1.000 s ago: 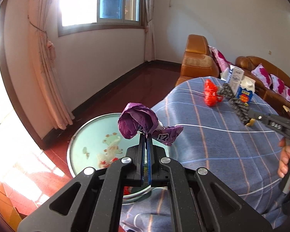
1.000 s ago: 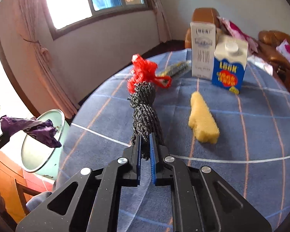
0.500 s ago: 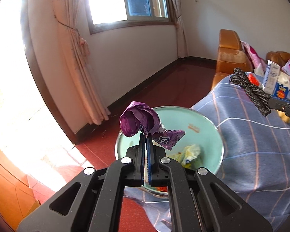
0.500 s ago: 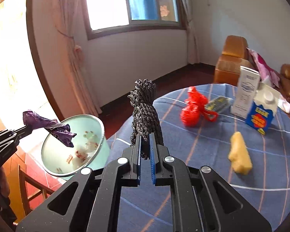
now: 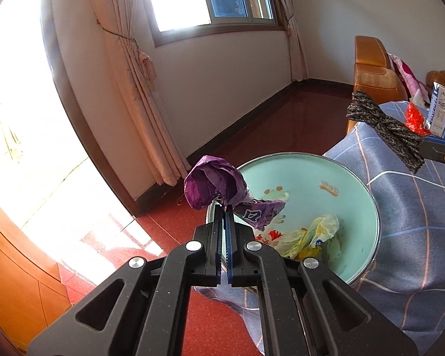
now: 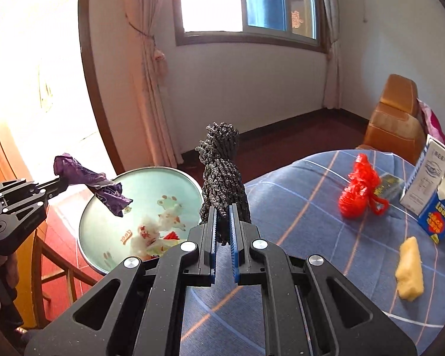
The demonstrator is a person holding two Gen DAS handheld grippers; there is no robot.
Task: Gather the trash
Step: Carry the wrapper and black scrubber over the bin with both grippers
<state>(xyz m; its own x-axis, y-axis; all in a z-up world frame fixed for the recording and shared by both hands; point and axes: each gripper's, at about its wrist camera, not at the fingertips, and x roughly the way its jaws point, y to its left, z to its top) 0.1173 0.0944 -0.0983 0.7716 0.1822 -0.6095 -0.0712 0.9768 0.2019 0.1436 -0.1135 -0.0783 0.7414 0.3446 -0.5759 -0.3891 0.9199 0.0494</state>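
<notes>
Trash: purple wrapper (image 5: pixel 219 191) pinched in left gripper (image 5: pixel 225 210), jaws nearly closed, above near-left rim of basin (image 5: pixel 368 190). Right gripper (image 6: pixel 223 216) clamps dark rope bundle (image 6: pixel 222 172), jaws slightly apart, near basin's right edge. Move each further over basin centre before opening, wrapper first. Red bag (image 6: pixel 357 192), sponge (image 6: pixel 409 268), cartons (image 6: pixel 430 184) remain on table (image 6: pixel 305 216).

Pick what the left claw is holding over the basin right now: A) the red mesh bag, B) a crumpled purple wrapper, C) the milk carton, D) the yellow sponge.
B: the left claw is shut on the crumpled purple wrapper, poised over the rim of the pale green basin.
</notes>
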